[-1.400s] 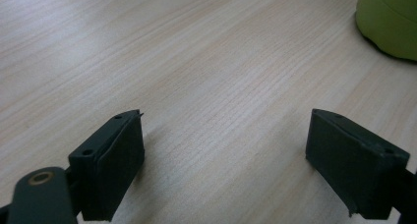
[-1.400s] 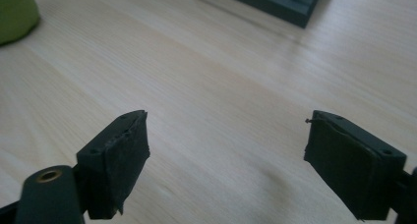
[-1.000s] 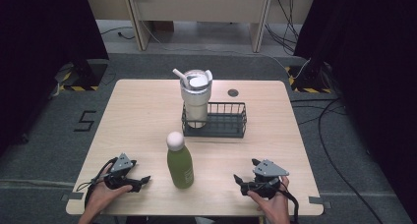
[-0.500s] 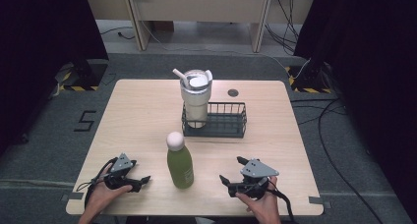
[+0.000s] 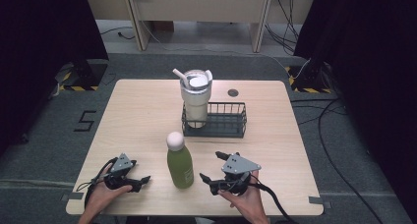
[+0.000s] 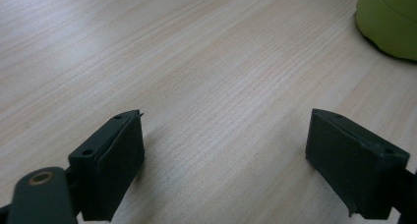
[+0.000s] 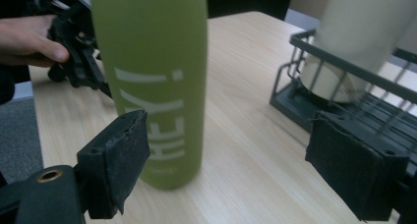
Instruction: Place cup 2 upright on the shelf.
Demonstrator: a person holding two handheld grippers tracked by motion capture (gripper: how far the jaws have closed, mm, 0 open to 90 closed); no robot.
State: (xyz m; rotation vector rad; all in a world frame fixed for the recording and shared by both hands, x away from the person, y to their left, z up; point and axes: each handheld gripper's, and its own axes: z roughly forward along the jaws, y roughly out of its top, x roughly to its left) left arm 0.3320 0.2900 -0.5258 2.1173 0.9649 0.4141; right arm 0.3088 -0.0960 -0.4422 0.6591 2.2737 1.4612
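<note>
My right claw (image 5: 212, 174) sits in the lower middle of the high view, jaws apart with nothing between them, just right of the green bottle (image 5: 179, 160). In the right claw view the bottle (image 7: 155, 76) stands upright at upper left, clear of both pads. My left claw (image 5: 140, 181) rests open at lower left on the bench (image 5: 142, 116). The wire basket (image 5: 223, 121) holds the white tumbler (image 5: 194, 98) at frame centre.

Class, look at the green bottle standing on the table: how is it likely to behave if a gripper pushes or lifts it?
The green bottle is tall on a narrow base, so a push near its white cap would probably tip it. Its smooth, round wall looks rigid but may slip between flat jaws. On its side, it would likely roll.
</note>
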